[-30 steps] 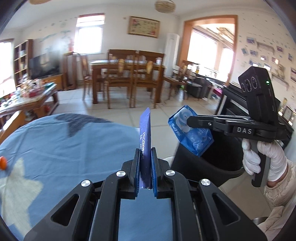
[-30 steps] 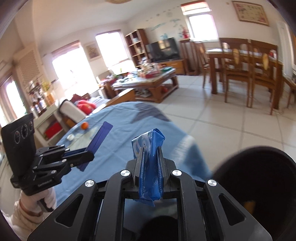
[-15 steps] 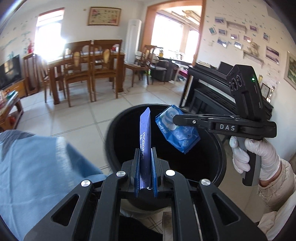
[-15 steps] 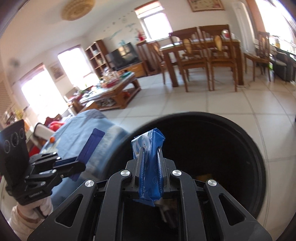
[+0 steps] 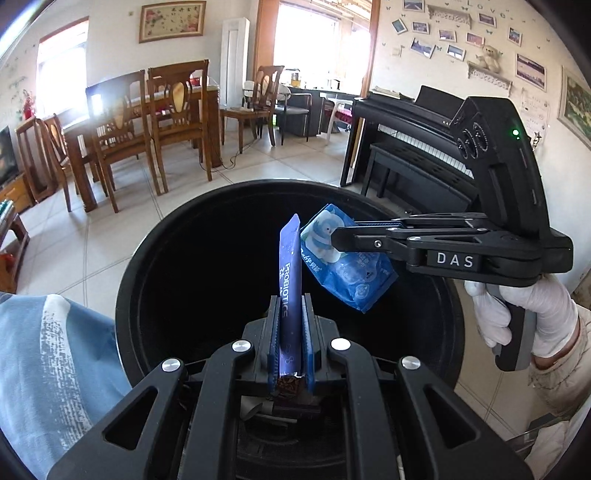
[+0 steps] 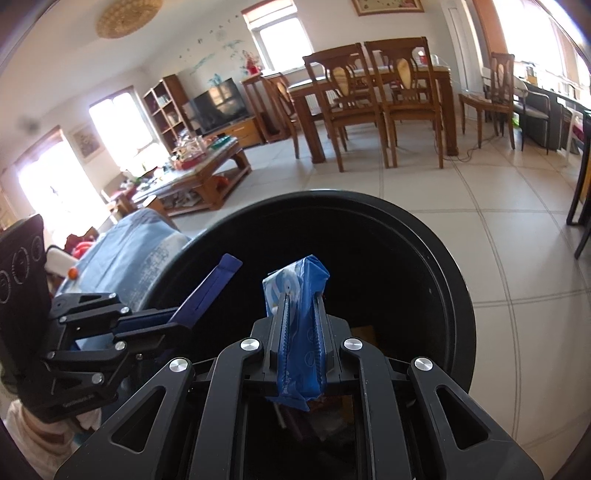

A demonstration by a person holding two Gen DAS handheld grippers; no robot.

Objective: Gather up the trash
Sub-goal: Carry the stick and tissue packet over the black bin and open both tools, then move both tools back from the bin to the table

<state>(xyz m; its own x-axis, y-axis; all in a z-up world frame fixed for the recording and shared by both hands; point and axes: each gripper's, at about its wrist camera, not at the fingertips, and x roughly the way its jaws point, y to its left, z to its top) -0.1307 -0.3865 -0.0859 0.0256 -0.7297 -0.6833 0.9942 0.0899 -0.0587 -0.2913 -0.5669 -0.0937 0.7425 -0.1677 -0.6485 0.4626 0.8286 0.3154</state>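
We hold both jaws clamped, left gripper (image 5: 290, 325) on probiotic sachet (image 5: 288, 273), right gripper (image 6: 302, 328) on blue wipes pack (image 6: 300, 295), over black bin (image 5: 147, 258) for dropping.

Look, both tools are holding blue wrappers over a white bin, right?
Not quite: the bin is black, not white, as the left wrist view shows. Both tools do hold blue wrappers over it: the left tool a dark stick packet, the right tool a wipes pack.

Bright daylight glares through blown-out windows (image 5: 317, 33); fisheye edges bend; bin interior (image 6: 369, 266) dark.
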